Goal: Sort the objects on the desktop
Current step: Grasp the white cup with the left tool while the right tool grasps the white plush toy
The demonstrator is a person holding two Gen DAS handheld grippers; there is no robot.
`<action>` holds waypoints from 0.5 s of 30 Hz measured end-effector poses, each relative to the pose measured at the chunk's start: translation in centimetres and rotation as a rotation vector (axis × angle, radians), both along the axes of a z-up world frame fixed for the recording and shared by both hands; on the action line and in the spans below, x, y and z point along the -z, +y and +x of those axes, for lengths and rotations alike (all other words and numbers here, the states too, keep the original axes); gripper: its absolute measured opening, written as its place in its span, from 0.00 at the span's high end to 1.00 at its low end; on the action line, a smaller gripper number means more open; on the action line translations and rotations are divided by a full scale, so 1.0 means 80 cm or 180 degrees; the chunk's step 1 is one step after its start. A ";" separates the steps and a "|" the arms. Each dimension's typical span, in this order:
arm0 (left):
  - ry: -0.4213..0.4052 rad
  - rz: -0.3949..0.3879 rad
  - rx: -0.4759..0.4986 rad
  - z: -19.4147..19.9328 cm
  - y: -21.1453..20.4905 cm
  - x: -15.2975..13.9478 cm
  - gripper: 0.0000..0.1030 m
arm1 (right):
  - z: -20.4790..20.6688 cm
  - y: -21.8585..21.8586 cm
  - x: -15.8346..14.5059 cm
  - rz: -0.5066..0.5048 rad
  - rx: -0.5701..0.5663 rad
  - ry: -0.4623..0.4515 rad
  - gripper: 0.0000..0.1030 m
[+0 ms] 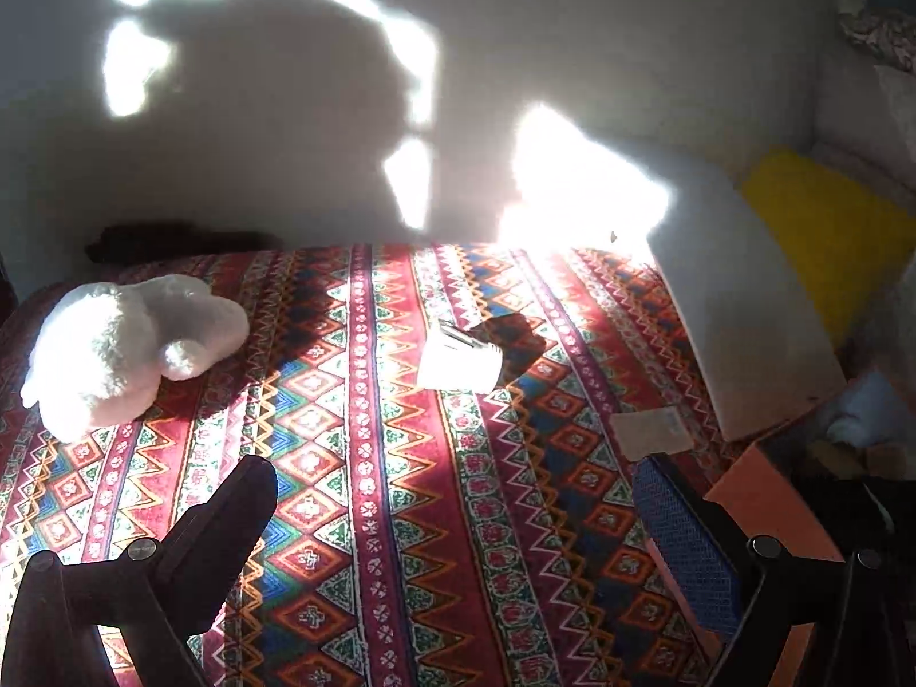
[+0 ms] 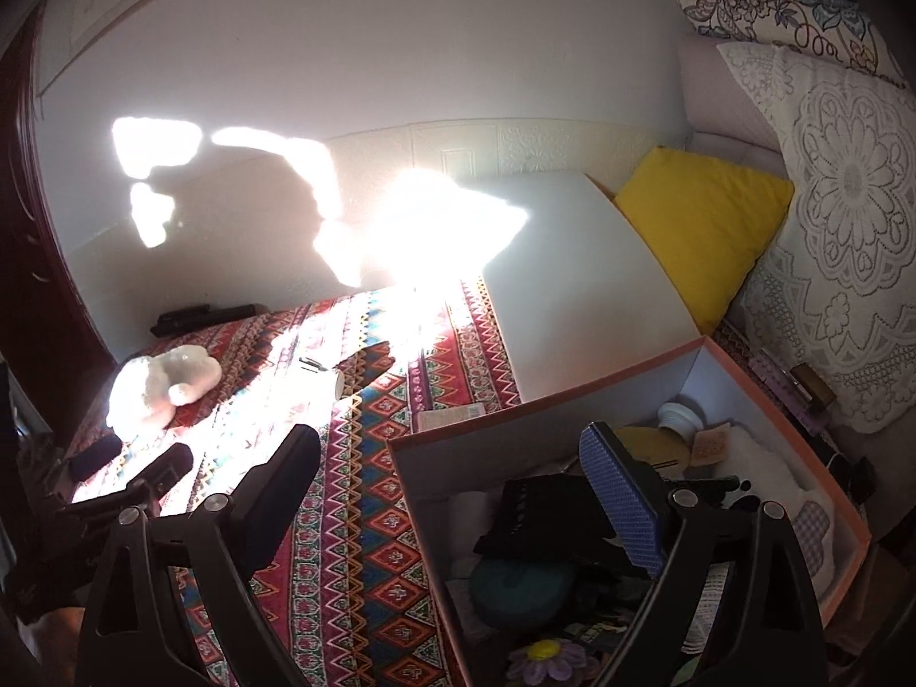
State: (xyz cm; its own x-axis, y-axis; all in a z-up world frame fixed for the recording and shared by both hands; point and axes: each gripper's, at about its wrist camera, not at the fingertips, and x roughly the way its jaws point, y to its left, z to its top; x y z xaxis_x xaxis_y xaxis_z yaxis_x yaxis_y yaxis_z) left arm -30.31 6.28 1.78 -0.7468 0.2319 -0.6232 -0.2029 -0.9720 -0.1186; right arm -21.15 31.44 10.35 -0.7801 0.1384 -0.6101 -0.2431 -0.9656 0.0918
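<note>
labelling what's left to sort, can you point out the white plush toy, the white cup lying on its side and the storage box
white plush toy [image 1: 123, 343], left wrist view, on its body
white cup [image 1: 458, 366], left wrist view, on its side wall
storage box [image 2: 544, 415], right wrist view, on its far wall

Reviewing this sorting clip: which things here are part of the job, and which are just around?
Job: white plush toy, white cup lying on its side, small card, open storage box.
Just around: yellow cushion, lace pillow, patterned cloth.

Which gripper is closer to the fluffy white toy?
Left. The left gripper is open just in front of the white plush toy. The right gripper is open farther away, by the box.
</note>
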 end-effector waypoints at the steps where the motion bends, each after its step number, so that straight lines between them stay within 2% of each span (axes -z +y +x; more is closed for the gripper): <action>1: -0.0042 -0.0020 0.0034 -0.017 0.005 0.010 0.01 | -0.007 -0.002 0.006 -0.0008 0.0002 -0.0026 0.09; 8: -0.0423 -0.0350 0.0173 -0.158 0.065 0.085 0.01 | -0.058 -0.006 0.053 -0.0105 -0.0066 -0.0236 0.09; 13: -0.0775 -0.0370 0.0044 -0.250 0.083 0.138 0.01 | -0.074 0.016 0.071 -0.0205 0.0021 -0.0244 0.09; 14: -0.0833 -0.0365 0.0060 -0.262 0.085 0.149 0.10 | -0.074 0.023 0.073 -0.0220 0.0067 -0.0234 0.09; 15: -0.0848 -0.0373 0.0089 -0.265 0.086 0.154 0.41 | -0.075 0.031 0.075 -0.0238 0.0117 -0.0224 0.09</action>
